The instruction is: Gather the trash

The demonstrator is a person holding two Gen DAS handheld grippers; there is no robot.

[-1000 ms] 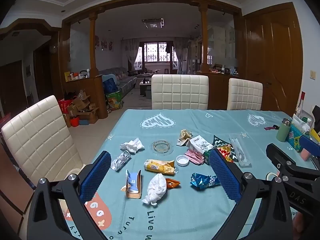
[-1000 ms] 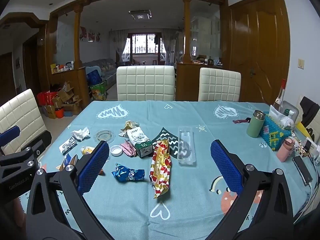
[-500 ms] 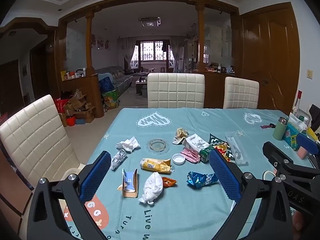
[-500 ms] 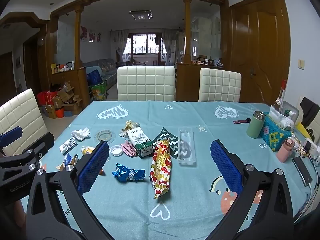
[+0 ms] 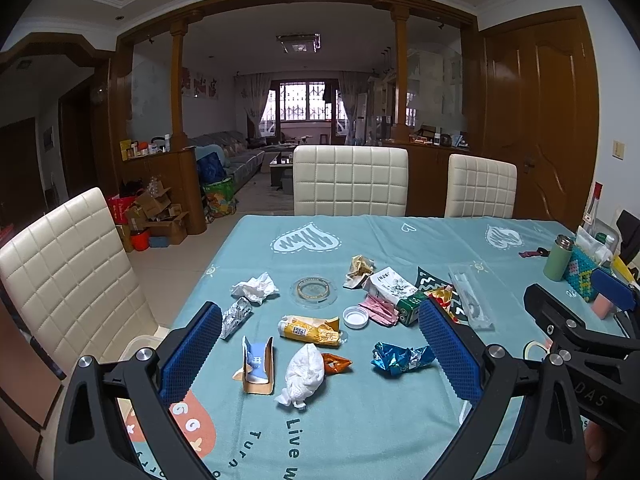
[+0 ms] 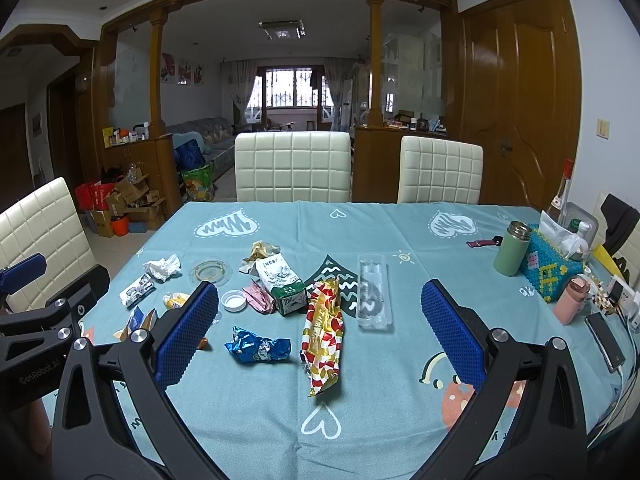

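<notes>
Over the near edge of the surface [image 5: 400,420], covered in a teal cloth, the left claw [image 5: 320,356] was held above the litter with its jaws spread wide and nothing between them. Farthest left, a crumpled tissue [image 5: 256,287] and a silver wrapper [image 5: 235,317] were seen, then a torn blue and white box [image 5: 256,364], a yellow packet [image 5: 312,330] and a white wad [image 5: 304,372] almost centred in that claw's gap. A blue foil wrapper [image 6: 258,349] and a long red and gold wrapper [image 6: 323,338] were spread further right, in front of the right claw [image 6: 320,336], likewise held wide open and empty. No bin could be seen in either view. The first pick would probably be best made on the white wad: the left claw lowered straight, jaws kept either side, and closed gently so that the neighbouring orange scrap [image 5: 335,362] was not dragged along.
</notes>
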